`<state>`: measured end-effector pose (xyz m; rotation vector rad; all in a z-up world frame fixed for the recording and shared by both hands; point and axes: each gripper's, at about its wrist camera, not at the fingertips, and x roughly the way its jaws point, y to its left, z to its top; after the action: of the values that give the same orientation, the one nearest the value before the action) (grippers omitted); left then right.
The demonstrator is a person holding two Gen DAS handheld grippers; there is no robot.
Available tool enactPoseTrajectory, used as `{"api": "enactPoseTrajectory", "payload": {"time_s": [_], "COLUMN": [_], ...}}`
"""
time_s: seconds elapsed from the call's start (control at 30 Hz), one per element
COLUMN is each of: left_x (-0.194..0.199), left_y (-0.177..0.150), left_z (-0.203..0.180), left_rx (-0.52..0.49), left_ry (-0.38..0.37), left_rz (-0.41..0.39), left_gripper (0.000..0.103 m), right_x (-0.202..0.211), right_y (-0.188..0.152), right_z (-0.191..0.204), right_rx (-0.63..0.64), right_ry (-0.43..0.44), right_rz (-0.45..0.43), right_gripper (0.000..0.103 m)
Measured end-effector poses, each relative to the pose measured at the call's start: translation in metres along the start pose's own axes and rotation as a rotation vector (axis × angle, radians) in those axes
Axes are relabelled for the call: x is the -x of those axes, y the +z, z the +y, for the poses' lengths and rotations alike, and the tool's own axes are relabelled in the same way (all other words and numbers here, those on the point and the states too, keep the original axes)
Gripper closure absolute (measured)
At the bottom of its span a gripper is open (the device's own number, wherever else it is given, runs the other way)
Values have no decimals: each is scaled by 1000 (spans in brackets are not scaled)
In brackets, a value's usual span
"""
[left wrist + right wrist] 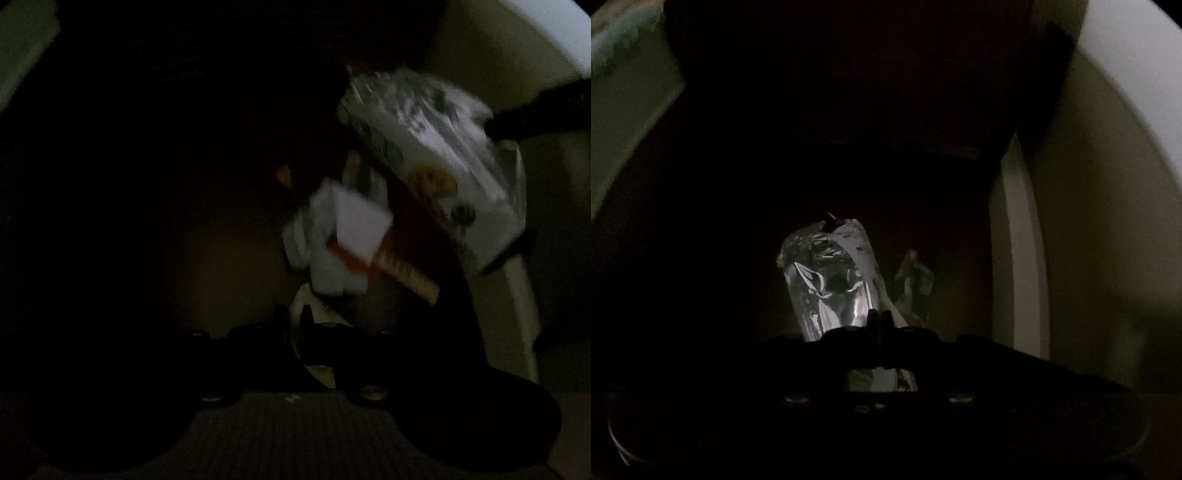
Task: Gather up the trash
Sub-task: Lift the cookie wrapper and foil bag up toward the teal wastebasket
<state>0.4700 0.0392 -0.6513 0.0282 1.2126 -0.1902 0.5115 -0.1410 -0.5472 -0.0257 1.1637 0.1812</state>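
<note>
It is very dark in both of my views, so I can only make out a few things.

In my left view, my left gripper (301, 332) has its two fingers pressed together on a pale scrap of wrapper (314, 314). The scrap sticks out above the fingers and below them. Just past it, a blurry bunch of white paper trash (340, 236) shows, with a red and tan strip at its lower edge. I cannot tell if this bunch is joined to the scrap I hold. Up and to the right is a big shiny snack bag (424, 147) with print on it. A dark shape touches its right end; I cannot tell what that shape is.

In my right view, my right gripper (879, 321) is pinched shut on a silver foil bag (827, 280). The bag stands up from the fingers and is crinkled and bright. A small green and tan wrapper (912, 284) shows just to the right of it, behind the foil. I cannot tell what holds that one.

On the right side of both views there is a pale wall (1089, 203) with a lighter upright strip (1015, 258). The rest is black.
</note>
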Motion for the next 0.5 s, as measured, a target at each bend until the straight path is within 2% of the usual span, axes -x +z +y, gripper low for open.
{"api": "enactPoseTrajectory", "payload": {"time_s": [0.5], "left_x": [226], "left_y": [163], "left_z": [19], "left_rx": [98], "left_ry": [6], "left_rz": [-268], "left_gripper": [97], "right_x": [200], "right_y": [136], "right_z": [15], "right_rx": [-41], "right_ry": [64], "right_rz": [-206], "right_gripper": [103]}}
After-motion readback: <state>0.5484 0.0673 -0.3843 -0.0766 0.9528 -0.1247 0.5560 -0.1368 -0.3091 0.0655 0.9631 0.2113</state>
